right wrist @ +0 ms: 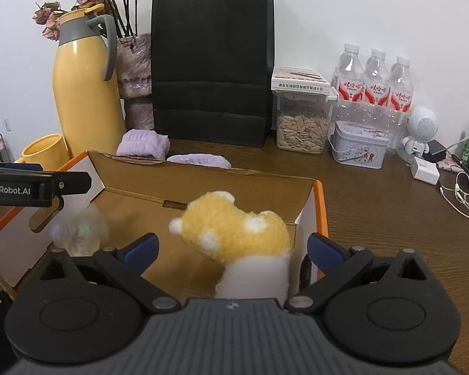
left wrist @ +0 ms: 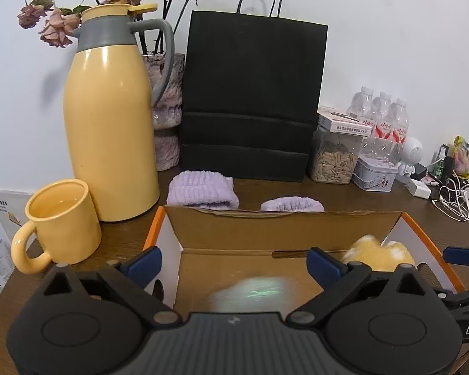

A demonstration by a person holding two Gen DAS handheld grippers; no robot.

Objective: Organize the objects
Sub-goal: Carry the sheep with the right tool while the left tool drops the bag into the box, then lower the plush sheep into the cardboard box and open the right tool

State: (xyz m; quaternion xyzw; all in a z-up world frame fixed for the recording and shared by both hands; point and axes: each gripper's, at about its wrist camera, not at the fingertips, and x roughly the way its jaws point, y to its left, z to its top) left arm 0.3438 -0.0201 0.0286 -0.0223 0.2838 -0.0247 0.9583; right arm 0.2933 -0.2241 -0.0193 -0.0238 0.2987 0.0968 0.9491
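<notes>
An open cardboard box with orange edges [left wrist: 281, 231] [right wrist: 320, 206] sits on the wooden table. In it lie a yellow and white plush toy [right wrist: 234, 234] [left wrist: 378, 254] at the right and a blurred pale clear object [left wrist: 250, 292] [right wrist: 81, 231] at the left. My left gripper [left wrist: 234, 262] is open above the box over the pale object. My right gripper [right wrist: 231, 250] is open with the plush toy between its fingers, not clamped. Two lilac fluffy wristbands [left wrist: 203, 192] [left wrist: 292, 204] lie behind the box.
A yellow thermos [left wrist: 109, 125], yellow mug [left wrist: 59, 222], vase of dried roses [left wrist: 168, 106] and black paper bag [left wrist: 250, 100] stand behind. At the right are a seed jar [right wrist: 301, 125], a tin [right wrist: 356, 148], water bottles [right wrist: 372, 87], a small white robot [right wrist: 420, 131] and cables [right wrist: 466, 193].
</notes>
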